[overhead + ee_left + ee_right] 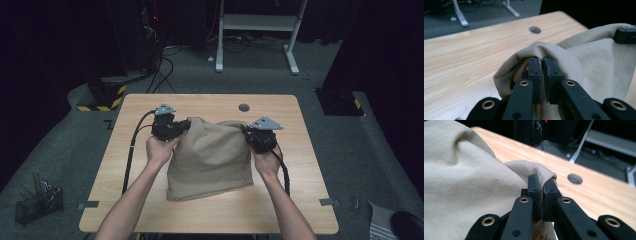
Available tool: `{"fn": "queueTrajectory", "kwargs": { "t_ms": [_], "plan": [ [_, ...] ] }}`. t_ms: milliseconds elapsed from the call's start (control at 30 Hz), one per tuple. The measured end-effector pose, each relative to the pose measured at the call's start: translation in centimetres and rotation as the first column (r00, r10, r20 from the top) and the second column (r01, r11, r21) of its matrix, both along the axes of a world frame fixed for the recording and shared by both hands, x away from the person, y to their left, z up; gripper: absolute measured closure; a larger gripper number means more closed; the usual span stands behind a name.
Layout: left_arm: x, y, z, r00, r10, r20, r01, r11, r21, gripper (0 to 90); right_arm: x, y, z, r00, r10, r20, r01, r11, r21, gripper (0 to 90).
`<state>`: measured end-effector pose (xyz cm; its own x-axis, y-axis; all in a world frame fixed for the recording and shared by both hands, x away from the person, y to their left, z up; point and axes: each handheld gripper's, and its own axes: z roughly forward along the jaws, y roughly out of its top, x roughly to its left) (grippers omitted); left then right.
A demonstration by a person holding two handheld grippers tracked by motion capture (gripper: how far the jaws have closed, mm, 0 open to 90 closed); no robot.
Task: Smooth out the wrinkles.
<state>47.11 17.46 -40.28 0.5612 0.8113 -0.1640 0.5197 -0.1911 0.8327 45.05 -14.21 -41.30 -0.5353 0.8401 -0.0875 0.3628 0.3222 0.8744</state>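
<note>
Probably a lab, dark curtains (60,40), floor cables (165,70), hazard-striped base (102,97)

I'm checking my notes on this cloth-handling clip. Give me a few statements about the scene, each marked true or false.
1. Both grippers are clamped on the beige cloth. True: left gripper, right gripper.
2. The cloth lies flat on the table. False: its far edge is lifted between the grippers.
3. The table has a round hole beyond the cloth. True.
4. The cloth is blue. False: it is beige.

A light wooden table (150,200) with a round hole (243,107) bears a beige cloth (210,160).
</note>
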Motion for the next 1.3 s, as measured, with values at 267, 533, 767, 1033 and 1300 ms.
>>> {"fn": "queueTrajectory", "kwargs": {
  "t_ms": [267,533,767,1033,1300],
  "plan": [
    [2.1,-0.3,-2.5,0.9989,0.043,-0.019,-0.043,0.9987,0.026,84.5,2.5,0.8,-2.4,0.9991,-0.031,-0.028,0.03,0.9992,-0.027,86.9],
    [-0.7,-0.4,-4.8,0.9974,0.003,-0.071,0.001,0.9985,0.054,84.7,0.4,0.4,-3.9,0.9971,-0.02,-0.073,0.019,0.9997,-0.017,87.0],
    [1.0,-0.8,-5.3,0.9966,0.037,-0.074,-0.035,0.999,0.027,84.3,0.9,-0.1,-4.4,0.993,-0.041,-0.11,0.041,0.9992,-0.003,86.0],
    [2.3,-1.3,-7.9,0.9945,0.065,-0.082,-0.057,0.9937,0.097,83.6,3.7,0.1,-7.7,0.9829,-0.075,-0.168,0.068,0.9966,-0.045,80.7],
    [2.6,-1.2,-8.3,0.9948,0.07,-0.075,-0.063,0.994,0.09,83.5,4.0,-0.3,-8.6,0.9823,-0.085,-0.167,0.08,0.9961,-0.036,83.1]
  ]
}}
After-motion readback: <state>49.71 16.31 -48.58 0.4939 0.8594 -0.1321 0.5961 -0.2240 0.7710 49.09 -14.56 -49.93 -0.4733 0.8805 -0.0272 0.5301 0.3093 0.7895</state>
